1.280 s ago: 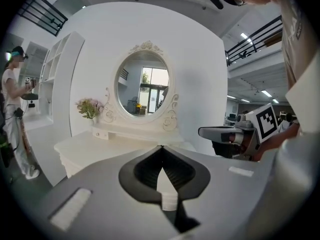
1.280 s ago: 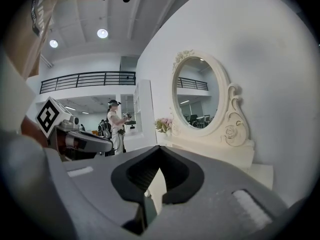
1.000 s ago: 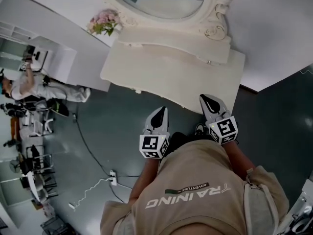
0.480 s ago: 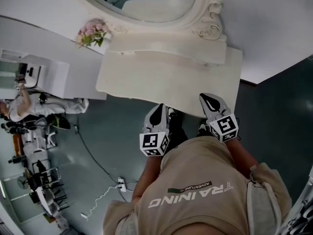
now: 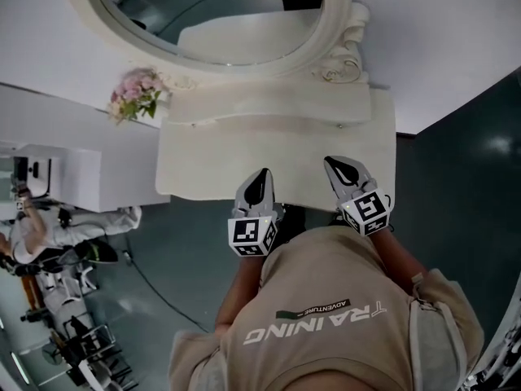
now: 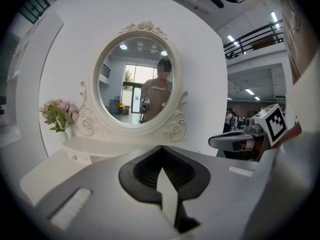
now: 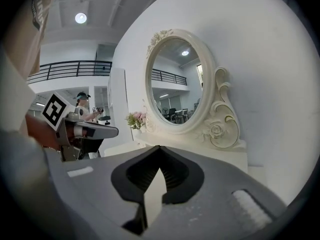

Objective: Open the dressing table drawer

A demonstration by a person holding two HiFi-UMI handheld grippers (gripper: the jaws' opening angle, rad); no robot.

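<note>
Cream-white wooden dressing table [image 5: 203, 165] with one oval mirror [image 5: 327, 43], seen from above, and two grey hand-held grippers at its front edge.
One bunch of pink flowers [image 5: 134, 94] stands beside the table's back left corner. Two small drawer knobs [image 5: 340, 125] show on the raised shelf under the mirror. The left gripper [image 5: 259, 177] and the right gripper [image 5: 335, 166] each have fingers pressed together on nothing, with tips over the table's front edge. The knobs lie farther back, apart from both.

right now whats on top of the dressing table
An oval mirror stands at the back above a raised shelf, with pink flowers beside it on the left. The rest of the tabletop looks bare. The drawer front below is hidden by the tabletop's edge.
</note>
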